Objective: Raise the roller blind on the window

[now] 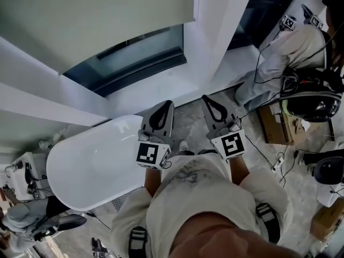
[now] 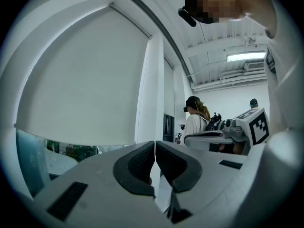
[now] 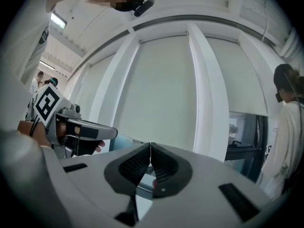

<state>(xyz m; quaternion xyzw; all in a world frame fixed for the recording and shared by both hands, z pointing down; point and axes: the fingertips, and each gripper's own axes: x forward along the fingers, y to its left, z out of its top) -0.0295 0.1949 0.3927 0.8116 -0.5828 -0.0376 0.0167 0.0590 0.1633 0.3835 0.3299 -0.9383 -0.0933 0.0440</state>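
"Beyond the white tub (image 1: 86, 165), in the head view, what showed?"

"The roller blind (image 1: 97, 20) covered most of the window (image 1: 137, 52), its top cut off; left gripper (image 1: 161, 113) and right gripper (image 1: 213, 106) were short of it."

"Left gripper view?"

"Jaws pressed together, empty."

"Right gripper view?"

"Likewise closed on nothing; a bystander (image 3: 287, 141) was half cut off."

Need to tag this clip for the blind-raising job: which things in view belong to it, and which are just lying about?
Belong to the job:
roller blind, mostly lowered
window glass showing below it
left tool and right tool, both shut and empty

Just lying about:
white bathtub
cardboard box
another person standing by
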